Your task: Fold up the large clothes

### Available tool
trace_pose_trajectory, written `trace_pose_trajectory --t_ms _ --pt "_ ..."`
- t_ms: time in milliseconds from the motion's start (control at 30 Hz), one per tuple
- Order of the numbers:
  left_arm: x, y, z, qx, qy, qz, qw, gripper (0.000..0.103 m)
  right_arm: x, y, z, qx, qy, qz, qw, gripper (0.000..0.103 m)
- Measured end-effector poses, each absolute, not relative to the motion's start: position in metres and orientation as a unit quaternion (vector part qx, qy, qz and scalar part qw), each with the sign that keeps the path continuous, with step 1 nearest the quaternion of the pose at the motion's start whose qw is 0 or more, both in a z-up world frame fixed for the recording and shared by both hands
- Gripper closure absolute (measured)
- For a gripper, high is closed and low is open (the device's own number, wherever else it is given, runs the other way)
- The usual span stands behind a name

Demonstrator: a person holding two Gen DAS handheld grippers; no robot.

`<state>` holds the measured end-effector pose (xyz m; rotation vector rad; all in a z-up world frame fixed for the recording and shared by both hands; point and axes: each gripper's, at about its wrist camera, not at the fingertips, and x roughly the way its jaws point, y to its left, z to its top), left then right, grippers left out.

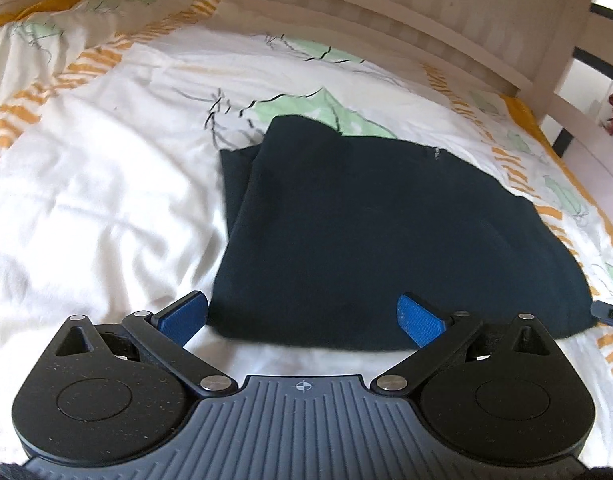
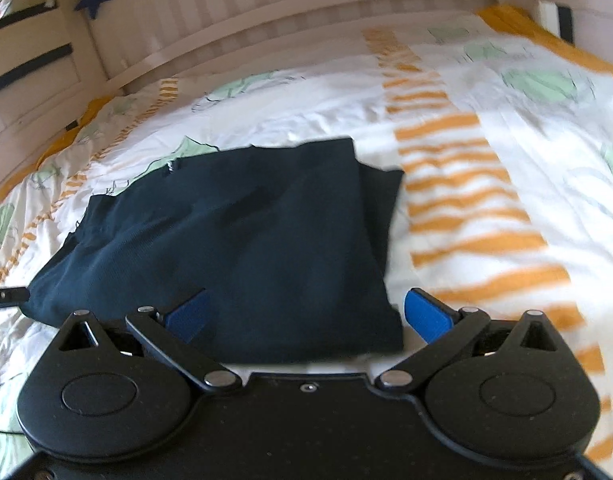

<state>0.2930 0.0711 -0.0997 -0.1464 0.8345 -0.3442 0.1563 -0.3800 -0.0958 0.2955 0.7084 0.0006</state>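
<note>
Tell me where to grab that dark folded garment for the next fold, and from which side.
Probably take the dark garment by its two near corners, coming in low from the near edge. It lies flat and folded on the bedspread, and both tongs, left and right, hang open just short of that edge. Its layered side edge looks thicker, so pinch all layers together.

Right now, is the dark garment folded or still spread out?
Folded. The dark garment lies as a compact rectangle on the bedspread, with a second layer's edge showing along one side.
</note>
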Motion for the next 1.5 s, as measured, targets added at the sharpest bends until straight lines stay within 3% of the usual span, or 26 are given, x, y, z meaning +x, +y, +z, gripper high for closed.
trace_pose_trajectory --t_ms 300,533,1000,1067,1100,1133,1167,1200,1333,1500 --pt "0.325 0.078 -0.129 -0.138 0.434 -0.182 0.871 0.0 0.158 -0.4 -0.12 0.24 0.356 0.033 0.902 0.0" --pt "0.364 0.059 -0.133 -0.131 0.441 -0.203 0.864 0.0 0.179 -0.414 -0.13 0.294 0.336 0.062 0.893 0.0" --pt "0.399 0.046 -0.136 -0.156 0.453 -0.231 0.847 0.002 0.215 -0.41 -0.136 0.302 0.311 0.122 0.893 0.0" --pt "0.397 0.048 -0.135 -0.171 0.451 -0.224 0.847 0.01 0.215 -0.41 -0.135 0.299 0.313 0.123 0.893 0.0" --pt "0.396 0.049 -0.133 -0.173 0.45 -0.215 0.849 0.025 0.215 -0.41 -0.135 0.299 0.315 0.122 0.893 0.001" --pt "0.394 0.05 -0.132 -0.172 0.448 -0.21 0.852 0.045 0.214 -0.409 -0.133 0.296 0.318 0.117 0.893 0.011" --pt "0.392 0.051 -0.13 -0.171 0.445 -0.206 0.855 0.058 0.214 -0.408 -0.131 0.287 0.324 0.106 0.895 0.024" --pt "0.393 0.053 -0.128 -0.168 0.442 -0.201 0.858 0.08 0.216 -0.407 -0.131 0.28 0.334 0.091 0.896 0.055" --pt "0.385 0.056 -0.112 -0.187 0.443 -0.202 0.853 0.085 0.214 -0.405 -0.123 0.292 0.347 0.076 0.888 0.069" --pt "0.365 0.066 -0.086 -0.231 0.427 -0.222 0.846 0.087 0.199 -0.409 -0.102 0.338 0.333 0.069 0.878 0.077"
